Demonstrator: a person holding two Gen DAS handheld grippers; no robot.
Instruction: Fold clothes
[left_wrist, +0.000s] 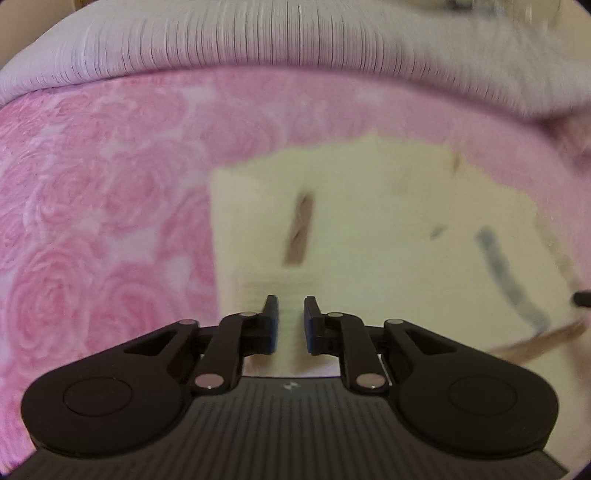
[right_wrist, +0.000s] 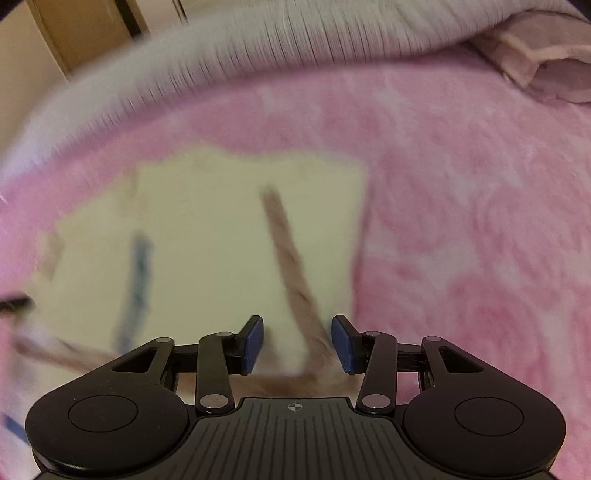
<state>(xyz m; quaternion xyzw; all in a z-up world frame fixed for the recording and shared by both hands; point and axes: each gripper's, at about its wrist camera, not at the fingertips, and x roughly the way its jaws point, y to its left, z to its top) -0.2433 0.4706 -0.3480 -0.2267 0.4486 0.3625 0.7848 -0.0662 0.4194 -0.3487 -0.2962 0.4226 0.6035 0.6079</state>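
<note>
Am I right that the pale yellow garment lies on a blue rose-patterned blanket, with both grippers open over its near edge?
Not quite: the blanket is pink, not blue, as both wrist views show. The rest holds: the pale yellow garment lies on it, and the left gripper and right gripper are both open over its near edge, jaws apart.

The blanket (left_wrist: 92, 206) is pink with a rose pattern. The garment (right_wrist: 207, 229) is pale yellow with brown and blue stripes. The ribbed cover (left_wrist: 221, 40) is pale lilac-grey.
</note>
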